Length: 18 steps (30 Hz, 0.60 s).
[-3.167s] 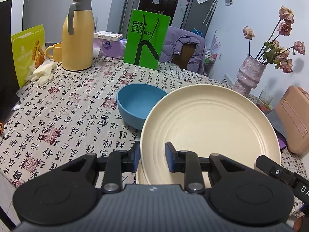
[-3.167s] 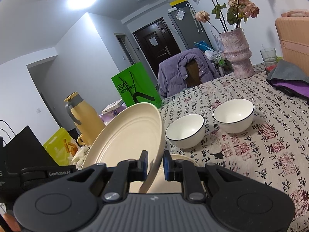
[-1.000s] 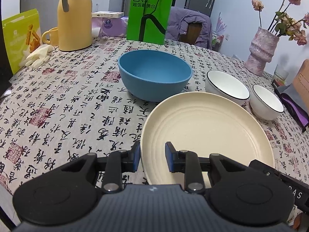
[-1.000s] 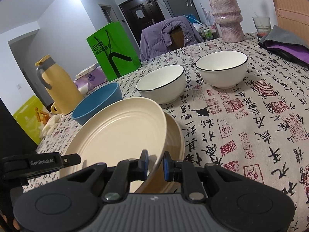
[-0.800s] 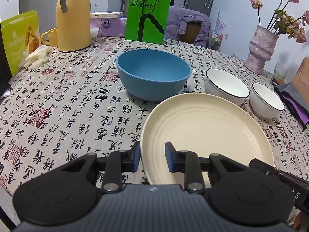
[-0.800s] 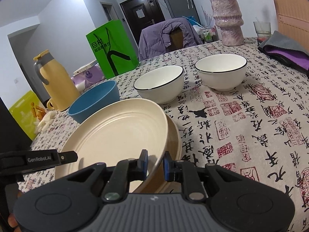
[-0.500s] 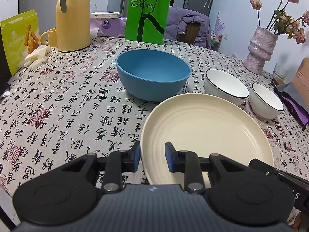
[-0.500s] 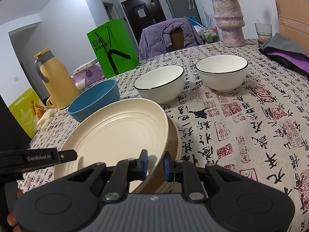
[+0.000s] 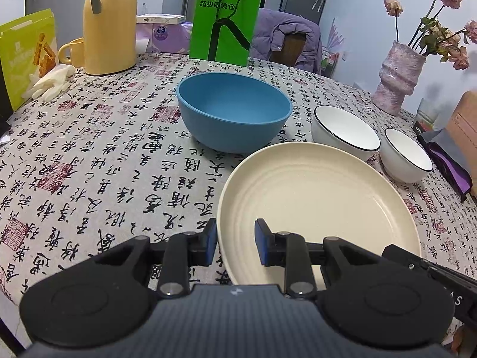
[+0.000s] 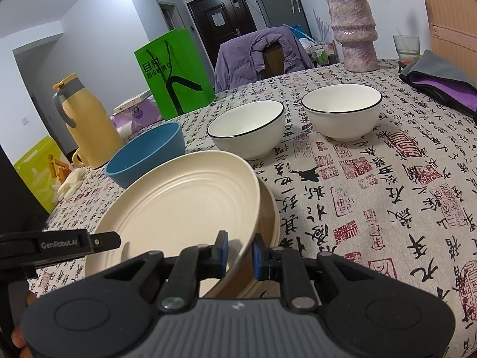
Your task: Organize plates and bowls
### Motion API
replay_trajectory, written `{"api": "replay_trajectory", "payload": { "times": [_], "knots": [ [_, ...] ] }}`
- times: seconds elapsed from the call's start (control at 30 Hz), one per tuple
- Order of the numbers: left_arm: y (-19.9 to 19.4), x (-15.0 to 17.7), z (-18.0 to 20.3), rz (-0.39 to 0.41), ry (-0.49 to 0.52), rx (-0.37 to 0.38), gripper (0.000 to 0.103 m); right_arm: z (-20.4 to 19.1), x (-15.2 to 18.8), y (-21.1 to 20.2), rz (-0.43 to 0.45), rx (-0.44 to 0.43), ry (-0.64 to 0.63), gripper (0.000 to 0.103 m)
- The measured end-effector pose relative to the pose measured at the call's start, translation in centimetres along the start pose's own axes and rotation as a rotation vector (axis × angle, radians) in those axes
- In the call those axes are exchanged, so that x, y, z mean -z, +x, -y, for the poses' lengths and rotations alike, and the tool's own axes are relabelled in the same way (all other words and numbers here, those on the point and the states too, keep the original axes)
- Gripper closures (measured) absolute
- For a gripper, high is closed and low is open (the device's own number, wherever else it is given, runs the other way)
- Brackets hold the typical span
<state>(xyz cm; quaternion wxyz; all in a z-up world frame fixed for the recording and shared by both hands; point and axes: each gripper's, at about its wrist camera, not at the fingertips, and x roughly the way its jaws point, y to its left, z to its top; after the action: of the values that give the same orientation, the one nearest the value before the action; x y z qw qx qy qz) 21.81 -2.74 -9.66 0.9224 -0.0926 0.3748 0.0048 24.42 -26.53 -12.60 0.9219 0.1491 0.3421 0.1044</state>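
Note:
A cream plate (image 9: pixel 313 197) is held from two sides, low over a second cream plate (image 10: pixel 269 217) that lies on the table. My left gripper (image 9: pixel 234 240) is shut on its near-left rim. My right gripper (image 10: pixel 240 252) is shut on the opposite rim, and in the right wrist view the held plate (image 10: pixel 184 205) tilts slightly above the lower one. A blue bowl (image 9: pixel 234 116) stands just beyond the plates. To its right stand two white bowls with dark rims, the nearer (image 9: pixel 345 131) and the farther (image 9: pixel 407 155).
At the far left of the patterned tablecloth (image 9: pixel 89 155) stand a yellow thermos (image 9: pixel 108 24), a mug, a snack bag and a white glove (image 9: pixel 50 80). A green paper bag (image 9: pixel 225 18) is at the back. A vase (image 9: pixel 393 80), a glass and a purple cloth (image 10: pixel 447 86) are on the right.
About three seconds ago the plate stood steeply tilted and higher; now it lies nearly flat just over the lower plate. Over the last second nothing visibly moved.

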Motion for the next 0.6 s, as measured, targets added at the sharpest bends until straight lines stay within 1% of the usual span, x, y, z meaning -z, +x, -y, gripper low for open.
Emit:
{"api": "replay_trajectory", "payload": {
  "times": [0.17,0.2,0.27,0.37,0.5,0.6],
  "knots": [
    [0.2,0.1,0.3,0.009,0.016,-0.014,0.077,0.1,-0.1,0.0,0.002,0.004,-0.003,0.086],
    [0.3,0.1,0.4,0.006,0.019,-0.023,0.082,0.1,-0.2,0.0,0.001,0.003,-0.001,0.086],
    [0.6,0.1,0.5,-0.007,0.023,-0.044,0.087,0.5,-0.4,-0.1,0.001,-0.003,0.01,0.086],
    [0.6,0.0,0.4,0.001,0.02,-0.051,0.091,1.0,-0.9,-0.4,0.013,-0.008,0.024,0.086],
    [0.7,-0.1,0.2,-0.002,0.014,-0.046,0.092,1.1,-1.4,-0.7,0.028,0.028,0.011,0.086],
    [0.7,-0.2,0.2,-0.003,0.012,-0.043,0.092,1.2,-1.5,-0.5,0.017,0.036,-0.004,0.087]
  ]
}}
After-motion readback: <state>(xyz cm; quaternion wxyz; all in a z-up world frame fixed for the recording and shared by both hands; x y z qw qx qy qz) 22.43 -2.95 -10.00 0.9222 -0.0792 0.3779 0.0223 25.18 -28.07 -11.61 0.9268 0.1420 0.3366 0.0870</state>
